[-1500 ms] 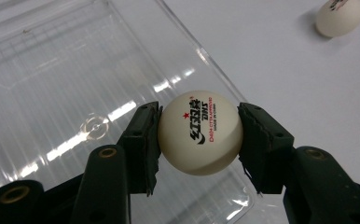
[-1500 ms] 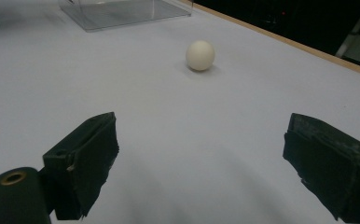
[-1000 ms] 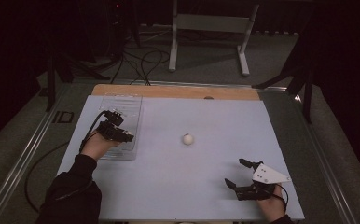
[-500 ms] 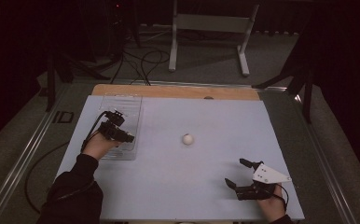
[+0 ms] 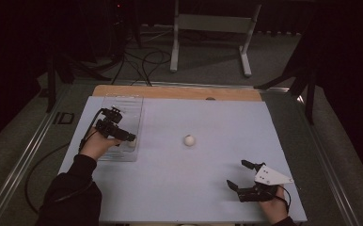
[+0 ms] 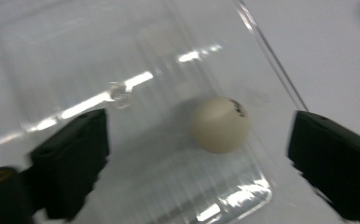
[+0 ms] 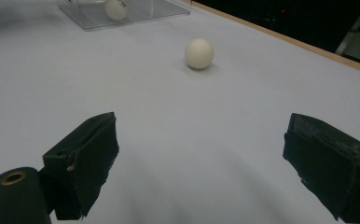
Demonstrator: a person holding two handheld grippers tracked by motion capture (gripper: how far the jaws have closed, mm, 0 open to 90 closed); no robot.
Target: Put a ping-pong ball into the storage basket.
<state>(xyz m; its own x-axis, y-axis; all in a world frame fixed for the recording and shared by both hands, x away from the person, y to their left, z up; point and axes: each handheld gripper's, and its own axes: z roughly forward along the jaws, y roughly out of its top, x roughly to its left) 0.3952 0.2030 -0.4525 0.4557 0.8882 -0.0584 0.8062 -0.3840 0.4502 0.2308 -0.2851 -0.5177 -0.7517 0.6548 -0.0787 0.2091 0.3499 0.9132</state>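
Right gripper (image 5: 238,175): held in the person's right hand (image 5: 273,207) at the near right corner of the desk (image 5: 245,136), low over the white surface; its fingers (image 7: 82,163) stand wide apart with nothing between them, and they point toward the loose ball. Left gripper (image 5: 129,139): held in the left hand (image 5: 95,146) at the near end of the clear tray (image 5: 123,106), dark sleeve (image 5: 71,197) trailing to the near edge; its fingers (image 6: 73,158) have just been opening and now stand wide apart, and a ball lies between them without touching either pad. Ball in the tray (image 6: 221,124): cream-coloured, with a small dark mark on its upper side, resting on the tray floor near the tray's near right corner, released and free of the gripper; also seen from the right gripper view at the far left (image 7: 116,8). Second ball (image 5: 189,140): same cream colour, lying alone on the bare desk near the middle, to the right of the tray and well apart from both grippers. Wooden strip (image 5: 179,92): runs along the far edge of the desk, behind the white surface. Metal stand (image 5: 208,23): on the floor beyond the desk, with dark cables (image 5: 142,61) lying beside it.
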